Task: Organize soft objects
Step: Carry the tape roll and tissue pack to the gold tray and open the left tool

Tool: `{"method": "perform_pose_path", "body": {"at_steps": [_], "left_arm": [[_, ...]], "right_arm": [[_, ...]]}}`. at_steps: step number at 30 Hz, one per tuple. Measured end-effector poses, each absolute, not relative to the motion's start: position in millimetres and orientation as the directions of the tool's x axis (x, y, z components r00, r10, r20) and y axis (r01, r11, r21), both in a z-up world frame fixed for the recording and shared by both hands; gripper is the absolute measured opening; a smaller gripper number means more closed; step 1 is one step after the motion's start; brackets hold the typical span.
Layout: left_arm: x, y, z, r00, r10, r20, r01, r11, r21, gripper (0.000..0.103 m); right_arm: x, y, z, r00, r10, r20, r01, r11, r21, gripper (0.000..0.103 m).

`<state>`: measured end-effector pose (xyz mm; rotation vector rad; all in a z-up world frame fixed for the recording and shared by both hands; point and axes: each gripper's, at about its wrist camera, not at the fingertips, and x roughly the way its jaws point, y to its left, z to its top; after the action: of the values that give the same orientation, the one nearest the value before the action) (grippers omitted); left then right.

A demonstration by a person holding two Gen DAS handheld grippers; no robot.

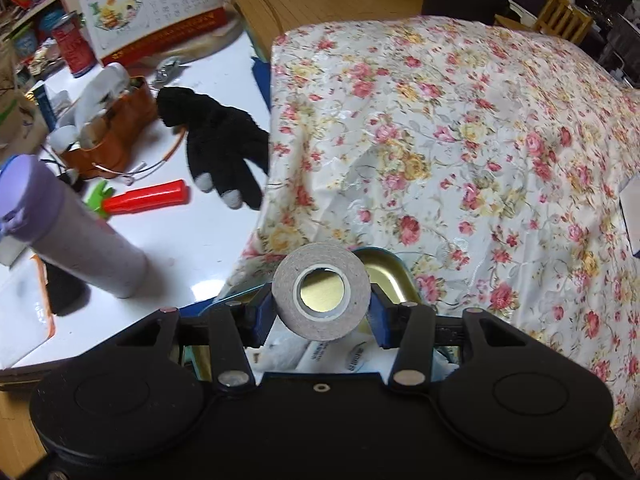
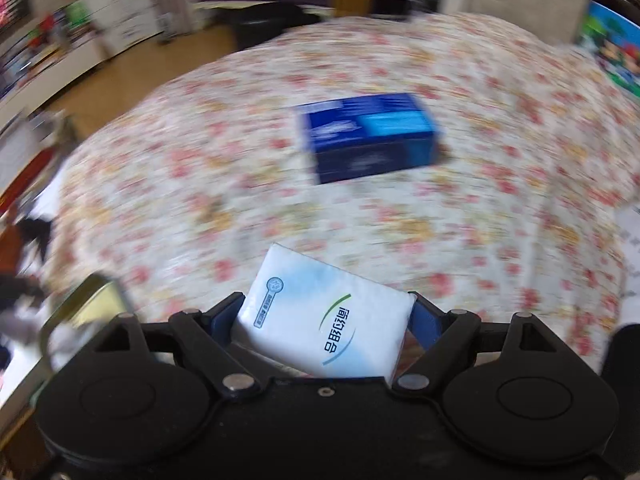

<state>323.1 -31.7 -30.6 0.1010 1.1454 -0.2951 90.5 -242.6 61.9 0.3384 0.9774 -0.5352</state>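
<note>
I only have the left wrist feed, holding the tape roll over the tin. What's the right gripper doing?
Observer: The right gripper is shut on a white tissue pack.
Operator: What lies ahead of it?
Observer: A blue box sits on the floral cloth, apart from the pack.
Operator: Is its view sharp?
Observer: No, the background is motion-blurred; only the pack reads clearly.

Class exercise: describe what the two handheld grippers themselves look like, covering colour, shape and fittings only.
Left gripper and right gripper match: matte black bodies with two round raised discs, angular black linkage arms joined by silver rivets, and blue fingers. No cables, sleeves or markings show.
</note>
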Motion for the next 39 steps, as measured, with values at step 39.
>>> {"method": "perform_pose_path", "body": {"at_steps": [39], "left_arm": [[313,22,-39,0.347,-0.095,-0.933,0.146,0.988,-0.047,0.080]], "right_arm": [[186,-74,24,0.397,-0.101,-0.912,0.200,0.980,-0.022,0.085]]}}
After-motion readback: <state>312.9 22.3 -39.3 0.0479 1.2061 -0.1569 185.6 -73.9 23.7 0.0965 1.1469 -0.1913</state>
